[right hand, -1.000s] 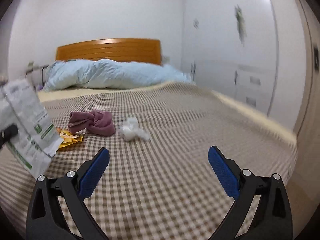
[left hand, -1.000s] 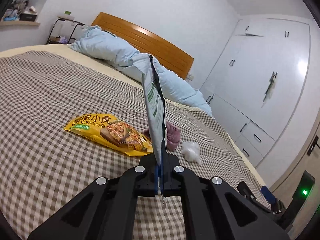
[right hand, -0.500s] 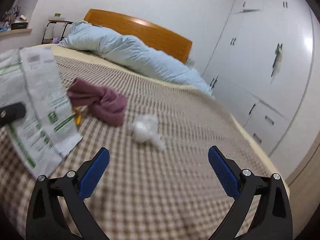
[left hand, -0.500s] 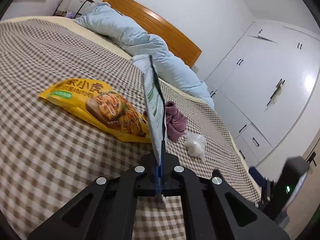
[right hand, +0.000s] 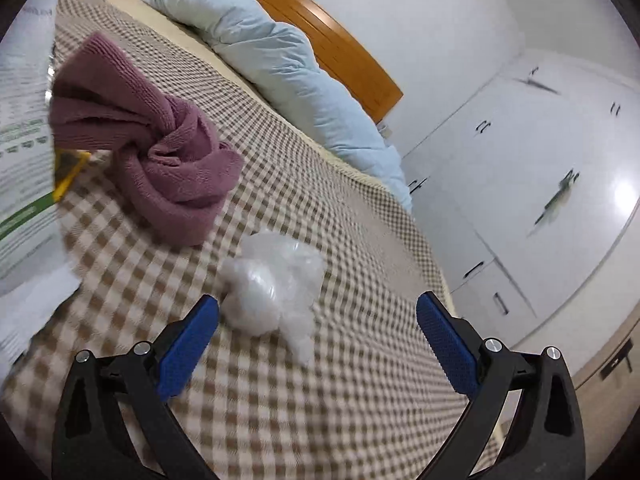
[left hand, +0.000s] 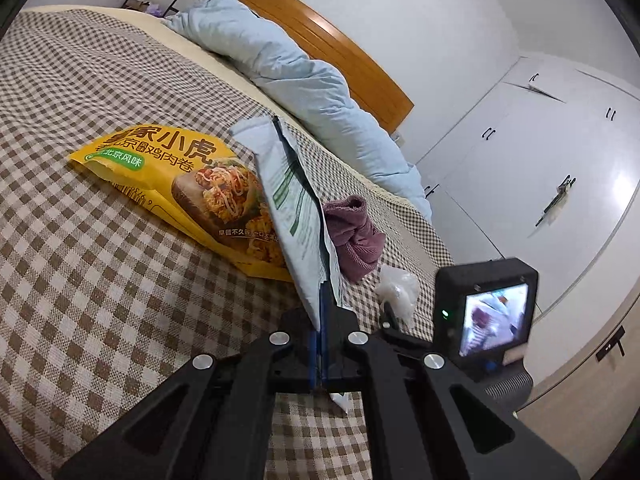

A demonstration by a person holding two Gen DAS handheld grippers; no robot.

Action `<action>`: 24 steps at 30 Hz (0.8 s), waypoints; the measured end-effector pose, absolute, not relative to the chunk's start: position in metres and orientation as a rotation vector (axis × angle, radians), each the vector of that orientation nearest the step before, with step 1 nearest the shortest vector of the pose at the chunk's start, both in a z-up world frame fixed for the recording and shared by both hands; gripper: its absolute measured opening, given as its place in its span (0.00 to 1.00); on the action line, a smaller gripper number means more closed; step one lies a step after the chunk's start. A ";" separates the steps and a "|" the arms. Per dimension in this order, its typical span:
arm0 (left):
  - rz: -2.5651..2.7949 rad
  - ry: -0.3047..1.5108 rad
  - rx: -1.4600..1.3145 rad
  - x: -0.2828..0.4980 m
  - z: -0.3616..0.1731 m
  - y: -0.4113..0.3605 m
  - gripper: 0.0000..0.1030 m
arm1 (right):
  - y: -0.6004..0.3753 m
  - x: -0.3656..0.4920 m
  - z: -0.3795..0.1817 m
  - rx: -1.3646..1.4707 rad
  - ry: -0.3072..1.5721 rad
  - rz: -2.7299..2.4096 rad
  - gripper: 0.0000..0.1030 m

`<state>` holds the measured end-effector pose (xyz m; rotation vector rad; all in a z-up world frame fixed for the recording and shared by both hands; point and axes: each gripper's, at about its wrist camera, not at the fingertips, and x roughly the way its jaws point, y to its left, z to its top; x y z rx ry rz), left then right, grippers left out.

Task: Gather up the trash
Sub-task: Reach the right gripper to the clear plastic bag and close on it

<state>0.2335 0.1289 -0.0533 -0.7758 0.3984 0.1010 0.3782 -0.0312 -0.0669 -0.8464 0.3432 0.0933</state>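
A purple towel lies bunched on the checked bed, a blue duvet by the headboard.

We are in a home bedroom. A bed with a brown-and-cream checked cover fills the lower left of both views, a pale blue duvet heaped against a wooden headboard at upper centre. White built-in wardrobes line the right side.

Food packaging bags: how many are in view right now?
2. A pale, green-printed flat pouch stands upright, clamped in the shut left gripper. A yellow printed snack bag lies flat on the checked bedspread behind it. Others could be out of frame.
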 end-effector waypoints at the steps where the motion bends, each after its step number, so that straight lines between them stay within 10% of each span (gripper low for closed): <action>1: 0.102 0.400 -0.777 0.233 -0.054 0.129 0.00 | -0.030 0.383 -0.068 -0.851 0.343 0.083 0.92; 7: 0.105 0.409 -0.779 0.234 -0.056 0.128 0.00 | -0.034 0.402 -0.067 -0.817 0.412 0.128 0.86; 9: 0.107 0.410 -0.779 0.234 -0.055 0.128 0.00 | -0.031 0.403 -0.071 -0.836 0.432 0.153 0.37; 11: 0.107 0.410 -0.780 0.235 -0.054 0.128 0.00 | -0.018 0.400 -0.087 -0.940 0.444 0.165 0.19; 24: 0.104 0.414 -0.791 0.235 -0.057 0.130 0.00 | -0.009 0.365 -0.098 -1.049 0.305 0.165 0.15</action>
